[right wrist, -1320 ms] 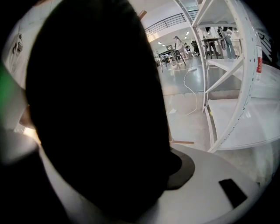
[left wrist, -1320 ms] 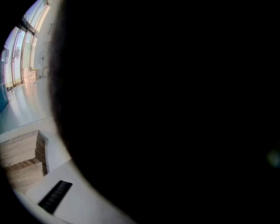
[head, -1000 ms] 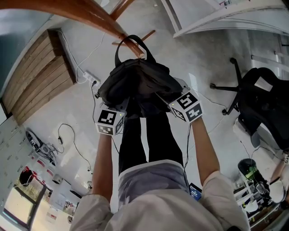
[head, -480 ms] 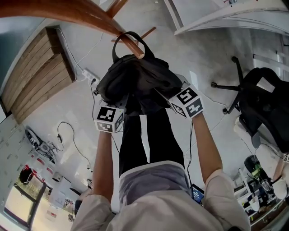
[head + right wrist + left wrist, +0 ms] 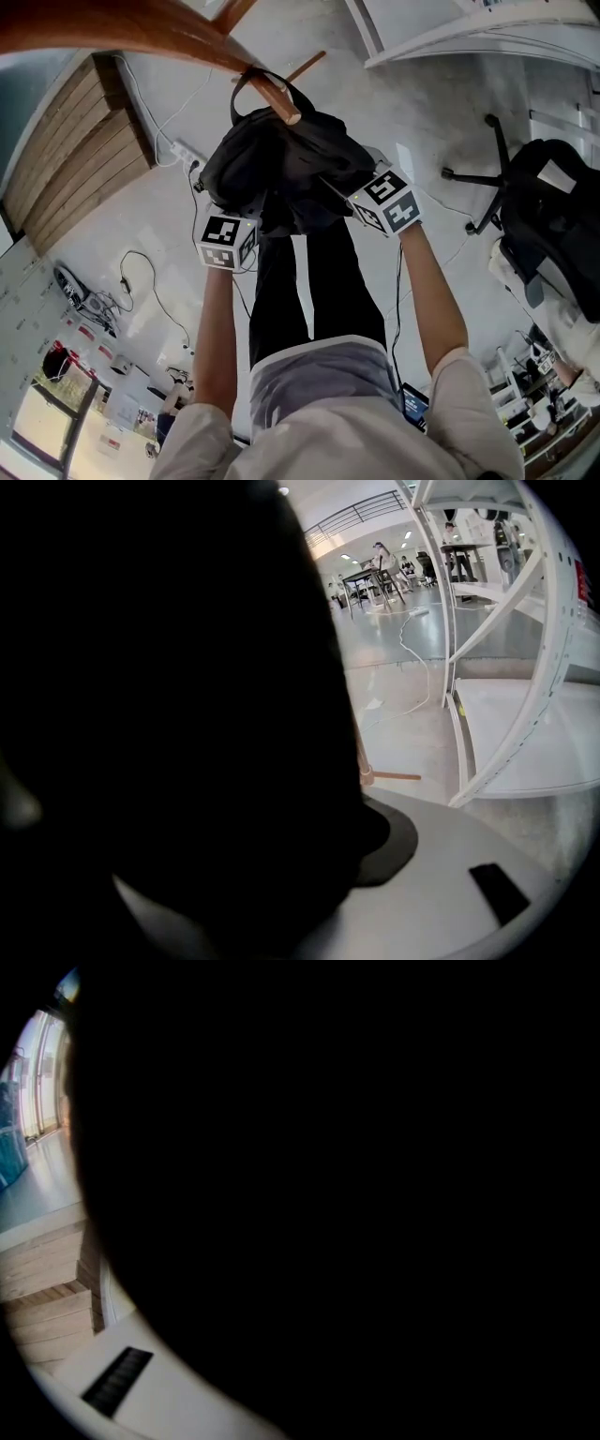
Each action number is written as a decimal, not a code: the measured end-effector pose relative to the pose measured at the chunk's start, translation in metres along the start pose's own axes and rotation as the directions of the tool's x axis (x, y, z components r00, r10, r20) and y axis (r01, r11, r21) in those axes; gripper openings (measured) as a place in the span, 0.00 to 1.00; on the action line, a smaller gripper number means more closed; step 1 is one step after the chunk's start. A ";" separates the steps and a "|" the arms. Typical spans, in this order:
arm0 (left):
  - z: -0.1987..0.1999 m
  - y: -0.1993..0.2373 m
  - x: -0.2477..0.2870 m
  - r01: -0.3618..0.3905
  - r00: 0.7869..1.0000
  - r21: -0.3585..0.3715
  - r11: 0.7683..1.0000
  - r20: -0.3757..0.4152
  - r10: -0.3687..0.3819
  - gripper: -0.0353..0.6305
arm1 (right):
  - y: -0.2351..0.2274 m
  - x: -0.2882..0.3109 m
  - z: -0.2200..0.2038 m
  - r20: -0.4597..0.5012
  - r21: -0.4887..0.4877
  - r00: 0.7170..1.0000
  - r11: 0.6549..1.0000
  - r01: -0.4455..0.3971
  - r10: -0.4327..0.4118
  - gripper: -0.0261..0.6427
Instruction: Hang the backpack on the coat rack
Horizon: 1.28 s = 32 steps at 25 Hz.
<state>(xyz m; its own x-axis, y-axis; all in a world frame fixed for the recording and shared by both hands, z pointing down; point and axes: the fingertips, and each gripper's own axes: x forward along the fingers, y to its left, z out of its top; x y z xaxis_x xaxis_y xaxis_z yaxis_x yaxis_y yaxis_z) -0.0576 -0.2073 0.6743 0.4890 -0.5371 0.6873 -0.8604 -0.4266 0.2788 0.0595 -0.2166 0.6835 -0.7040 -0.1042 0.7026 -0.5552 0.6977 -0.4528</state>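
While both hands eased down over last second, backpack sank; top loop now seated further along coat rack peg, 12 o'clock. Left gripper clamps bag at 7 o'clock, right gripper at 4. Looks hooked; release likely next.
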 end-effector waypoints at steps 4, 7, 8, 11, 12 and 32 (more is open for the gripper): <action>-0.003 0.006 0.008 -0.002 1.000 -0.005 1.000 -0.007 0.002 0.24 | -0.006 0.007 -0.002 -0.013 0.004 1.000 1.000 -0.001 0.001 0.35; -0.003 0.008 0.013 -0.004 1.000 -0.006 1.000 -0.007 0.004 0.24 | -0.011 0.010 -0.003 -0.017 0.008 1.000 1.000 0.005 -0.004 0.35; -0.003 0.008 0.014 -0.004 1.000 -0.006 1.000 -0.006 0.004 0.24 | -0.013 0.010 -0.003 -0.019 0.006 1.000 1.000 0.006 -0.006 0.35; -0.004 0.012 0.020 -0.005 1.000 -0.006 1.000 -0.002 0.005 0.24 | -0.020 0.014 -0.003 -0.028 0.001 1.000 1.000 0.012 -0.012 0.36; -0.004 0.014 0.021 -0.006 1.000 -0.004 1.000 -0.002 0.006 0.24 | -0.022 0.016 -0.003 -0.031 0.001 0.999 1.000 0.015 -0.015 0.36; -0.003 0.057 0.045 -0.103 0.993 0.022 0.994 -0.059 0.104 0.36 | -0.060 0.036 0.002 0.005 -0.021 0.991 0.991 0.134 -0.134 0.39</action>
<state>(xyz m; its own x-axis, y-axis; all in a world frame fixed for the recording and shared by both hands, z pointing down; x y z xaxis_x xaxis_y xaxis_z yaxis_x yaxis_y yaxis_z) -0.0848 -0.2534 0.7230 0.3874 -0.5345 0.7511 -0.9028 -0.3848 0.1919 0.0663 -0.2638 0.7351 -0.6253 -0.2005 0.7542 -0.6351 0.6923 -0.3426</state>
